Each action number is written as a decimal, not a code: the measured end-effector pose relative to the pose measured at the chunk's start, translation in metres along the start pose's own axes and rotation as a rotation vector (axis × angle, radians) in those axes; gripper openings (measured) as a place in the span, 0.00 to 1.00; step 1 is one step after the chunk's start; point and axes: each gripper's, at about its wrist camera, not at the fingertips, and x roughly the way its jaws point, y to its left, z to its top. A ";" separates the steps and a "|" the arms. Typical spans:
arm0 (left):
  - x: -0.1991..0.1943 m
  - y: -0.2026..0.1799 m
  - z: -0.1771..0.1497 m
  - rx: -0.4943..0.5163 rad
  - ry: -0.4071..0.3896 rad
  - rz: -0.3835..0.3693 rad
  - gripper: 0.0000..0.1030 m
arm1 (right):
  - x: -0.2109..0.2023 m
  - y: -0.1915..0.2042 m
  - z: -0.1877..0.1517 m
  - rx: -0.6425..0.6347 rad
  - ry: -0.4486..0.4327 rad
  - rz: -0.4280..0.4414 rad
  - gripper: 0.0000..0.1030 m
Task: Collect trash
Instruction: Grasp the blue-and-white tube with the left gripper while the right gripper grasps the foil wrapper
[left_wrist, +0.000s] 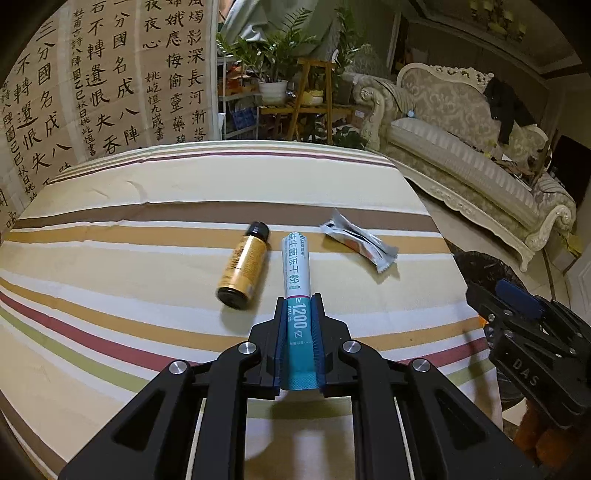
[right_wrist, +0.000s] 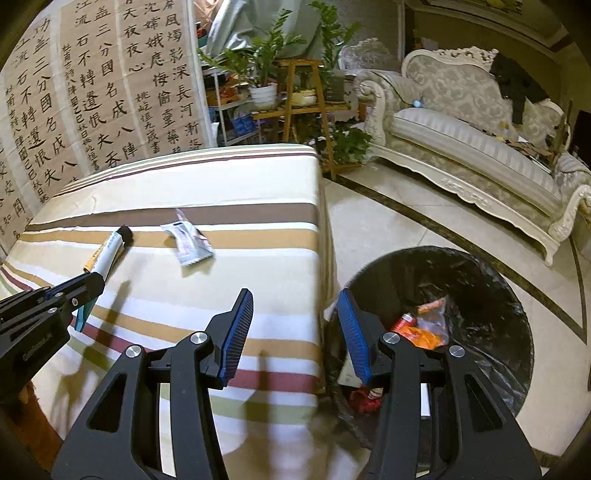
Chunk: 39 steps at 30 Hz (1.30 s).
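Observation:
My left gripper (left_wrist: 298, 301) is shut on a white and teal tube (left_wrist: 295, 269), holding it above the striped tablecloth (left_wrist: 110, 266). A gold bottle with a black cap (left_wrist: 242, 266) lies just left of the tube. A grey snack wrapper (left_wrist: 360, 245) lies to the right. My right gripper (right_wrist: 295, 299) is open and empty, over the table's right edge beside the black-lined trash bin (right_wrist: 480, 280). In the right wrist view the left gripper (right_wrist: 88, 286) holds the tube (right_wrist: 109, 254) at left, and the wrapper (right_wrist: 188, 242) lies mid-table.
The bin holds orange and red wrappers (right_wrist: 417, 328). A cream sofa (right_wrist: 472, 147) stands at the right across the tiled floor (right_wrist: 388, 221). Plant shelves (right_wrist: 295, 96) and calligraphy sheets (right_wrist: 92, 92) are behind the table.

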 end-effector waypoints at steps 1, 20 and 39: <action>-0.001 0.003 0.000 -0.003 -0.003 0.004 0.13 | 0.001 0.005 0.002 -0.010 0.000 0.006 0.45; 0.000 0.076 0.006 -0.096 -0.009 0.128 0.13 | 0.053 0.077 0.043 -0.136 0.068 0.110 0.45; 0.005 0.083 0.003 -0.117 0.004 0.122 0.13 | 0.066 0.085 0.044 -0.161 0.116 0.098 0.22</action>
